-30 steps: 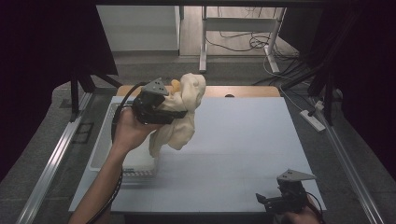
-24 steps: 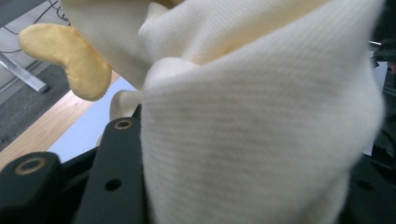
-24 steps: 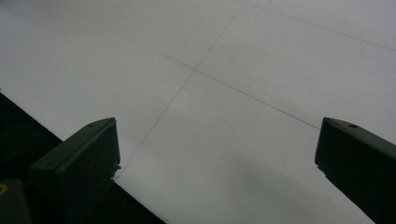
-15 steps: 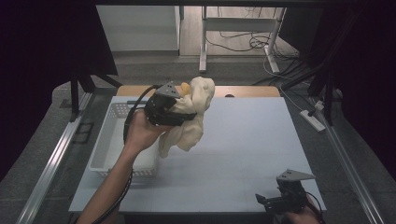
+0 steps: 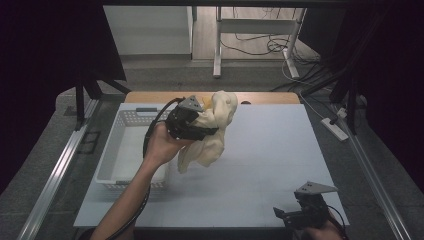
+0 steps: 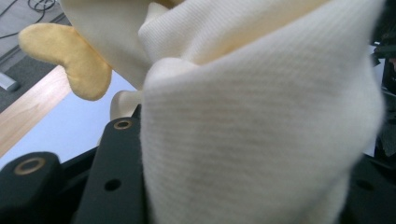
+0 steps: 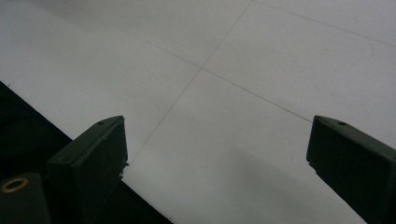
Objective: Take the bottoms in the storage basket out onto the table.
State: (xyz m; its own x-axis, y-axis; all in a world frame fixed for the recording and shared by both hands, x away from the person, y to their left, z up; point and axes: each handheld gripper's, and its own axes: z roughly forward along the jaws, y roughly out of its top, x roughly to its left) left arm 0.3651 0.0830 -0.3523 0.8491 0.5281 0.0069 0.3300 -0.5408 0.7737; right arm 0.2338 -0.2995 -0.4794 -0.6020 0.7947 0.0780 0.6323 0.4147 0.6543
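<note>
A cream knitted cloth (image 5: 211, 142) with a yellow patch (image 6: 70, 56) hangs bunched above the table (image 5: 272, 150), just right of the basket. My left gripper (image 5: 206, 128) is shut on its upper part and held up in the air, jaws pointing right. In the left gripper view the cloth (image 6: 261, 116) covers the gap between the black jaws. My right gripper (image 5: 289, 215) rests low at the table's near right corner. Its jaws stand wide apart in the right gripper view, where the gripper (image 7: 217, 156) has only bare tabletop between them.
A white slotted basket (image 5: 116, 150) stands on the left part of the table. A wooden strip (image 5: 260, 97) runs along the far edge. Beyond lie a floor with cables and a metal stand (image 5: 218, 45); rails flank both sides.
My left gripper has carried the cloth rightward and a little lower, away from above the basket toward the table's middle. The right gripper has stayed put.
</note>
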